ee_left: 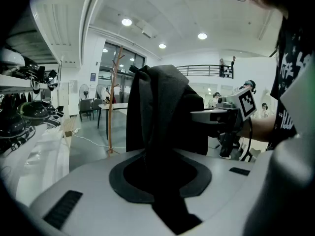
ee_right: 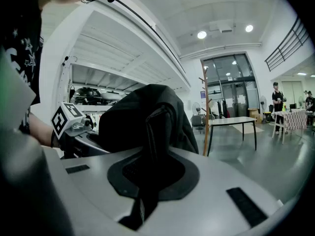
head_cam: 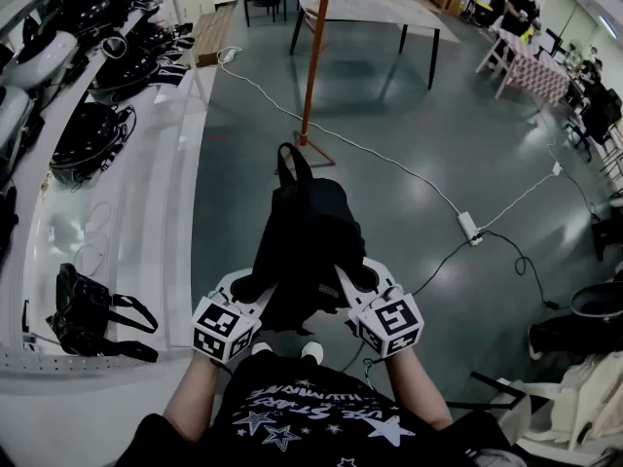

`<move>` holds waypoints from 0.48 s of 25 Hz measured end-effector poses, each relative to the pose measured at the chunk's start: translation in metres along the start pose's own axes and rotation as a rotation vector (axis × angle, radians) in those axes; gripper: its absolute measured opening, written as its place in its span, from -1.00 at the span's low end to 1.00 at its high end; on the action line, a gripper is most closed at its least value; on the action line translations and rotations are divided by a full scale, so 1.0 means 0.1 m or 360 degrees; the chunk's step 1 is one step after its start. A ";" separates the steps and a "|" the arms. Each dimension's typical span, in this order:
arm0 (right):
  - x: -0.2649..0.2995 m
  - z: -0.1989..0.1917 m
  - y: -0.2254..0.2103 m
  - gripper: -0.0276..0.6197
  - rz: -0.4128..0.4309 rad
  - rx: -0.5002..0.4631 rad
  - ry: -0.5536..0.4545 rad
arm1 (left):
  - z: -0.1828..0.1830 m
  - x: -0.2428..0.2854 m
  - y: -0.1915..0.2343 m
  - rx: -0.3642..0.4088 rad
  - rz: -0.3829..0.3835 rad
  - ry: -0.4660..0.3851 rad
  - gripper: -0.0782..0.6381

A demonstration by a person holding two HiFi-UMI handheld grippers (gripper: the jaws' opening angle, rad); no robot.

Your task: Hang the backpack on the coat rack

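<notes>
A: Where is the backpack (head_cam: 307,241) now?

B: Off the floor in front of the person, carried between both tools. The left gripper (head_cam: 255,285) is clamped on dark fabric at the bag's 7 o'clock corner. The right gripper (head_cam: 355,278) is pinched tight on a strap at 5 o'clock.

A: And the coat rack (head_cam: 311,56)?

B: Dead ahead at 12 o'clock in the head view, well apart from the bag, with bare floor between. The left gripper view has the pole on the bag's 9 o'clock side and the right gripper view has it at 3 o'clock, so I judge neither hand nearer.

A: How does the bag lie?

B: Its long axis runs 6 to 12, with the top loop (head_cam: 292,163) leading toward the pole. The approach looks straight — the loop then has to go up over a peg.
</notes>
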State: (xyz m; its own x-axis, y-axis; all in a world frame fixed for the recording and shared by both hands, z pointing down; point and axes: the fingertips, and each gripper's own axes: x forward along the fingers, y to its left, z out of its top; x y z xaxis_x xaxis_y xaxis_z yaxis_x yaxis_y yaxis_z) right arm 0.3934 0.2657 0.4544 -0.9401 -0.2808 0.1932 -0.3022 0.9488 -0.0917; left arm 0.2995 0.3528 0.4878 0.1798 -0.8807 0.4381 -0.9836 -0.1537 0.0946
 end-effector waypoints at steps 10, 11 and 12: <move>-0.03 0.08 0.08 -0.84 -0.0073 0.0022 -0.0041 | 0.07 -0.06 0.03 0.0067 -0.0053 0.0009 -0.52; -0.04 0.09 0.09 -0.84 -0.0075 0.0020 -0.0038 | 0.08 -0.06 0.04 0.0074 -0.0065 0.0015 -0.52; -0.04 0.09 0.09 -0.84 -0.0074 0.0018 -0.0034 | 0.09 -0.06 0.04 0.0080 -0.0076 0.0021 -0.52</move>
State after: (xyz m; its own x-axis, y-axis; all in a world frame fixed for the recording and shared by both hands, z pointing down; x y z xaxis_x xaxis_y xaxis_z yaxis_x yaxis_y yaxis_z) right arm 0.3930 0.2738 0.4438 -0.9282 -0.3277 0.1765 -0.3473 0.9330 -0.0943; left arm 0.2946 0.3536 0.4776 0.2266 -0.8658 0.4461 -0.9733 -0.2182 0.0710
